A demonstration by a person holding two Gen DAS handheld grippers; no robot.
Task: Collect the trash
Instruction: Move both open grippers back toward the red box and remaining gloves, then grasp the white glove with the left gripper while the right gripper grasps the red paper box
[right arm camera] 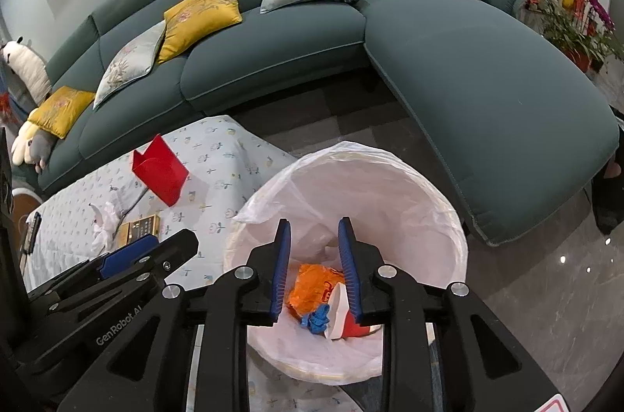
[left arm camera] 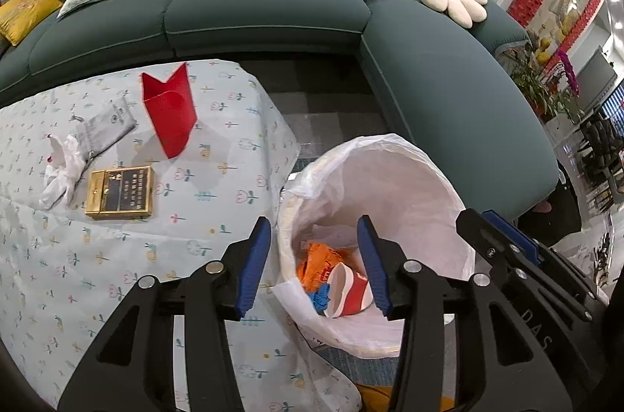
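Note:
A trash bin lined with a white bag stands beside the table; it also shows in the right wrist view. Inside lie an orange wrapper, a red-and-white paper cup and a blue scrap. My left gripper is open and empty over the bin's near rim. My right gripper is open and empty above the bin. On the table lie a red paper bag, a gold box, a crumpled white tissue and a grey pouch.
The table has a floral cloth. A teal sectional sofa with cushions and flower pillows curves behind and to the right. Grey floor lies right of the bin. Potted flowers stand at far right.

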